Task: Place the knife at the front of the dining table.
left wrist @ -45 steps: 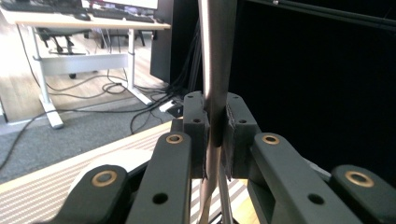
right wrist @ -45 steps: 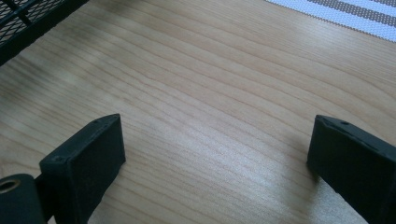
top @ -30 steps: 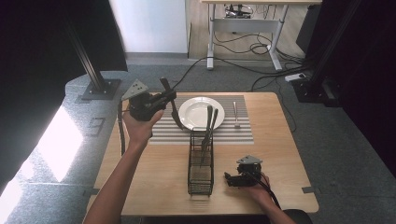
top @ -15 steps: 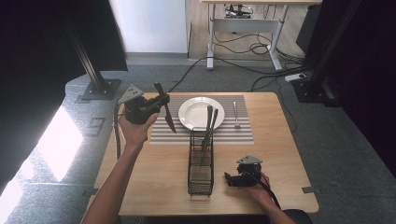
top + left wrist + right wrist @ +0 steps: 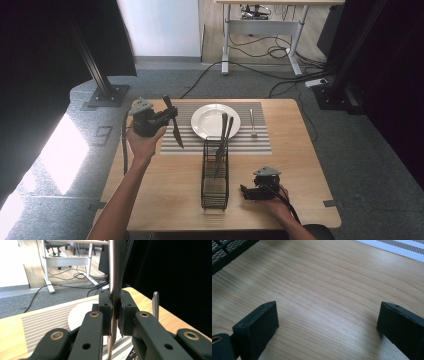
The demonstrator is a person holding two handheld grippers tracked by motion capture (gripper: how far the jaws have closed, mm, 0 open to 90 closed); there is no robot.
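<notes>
Steel glints where the left tongs (image 5: 167, 116) pinch a table knife (image 5: 175, 131) at the left of the high view, its blade hanging down over the left end of the striped placemat (image 5: 260, 142). In the left gripper view the pads clamp that knife (image 5: 115, 290) tightly. Judging by the layout, a place setting is partly laid: the white plate (image 5: 206, 117) sits on the mat and one small utensil (image 5: 252, 122) already lies to its right, though which kind it is is too small to tell. The knife is not yet set down, and two more pieces (image 5: 223, 132) stand in the black mesh caddy (image 5: 215, 187). The right tongs (image 5: 246, 192) rest on the wooden worktop (image 5: 300, 180) at lower right, spread wide and empty (image 5: 327, 322). The knife's handle end is cut off at the top of the left gripper view.
</notes>
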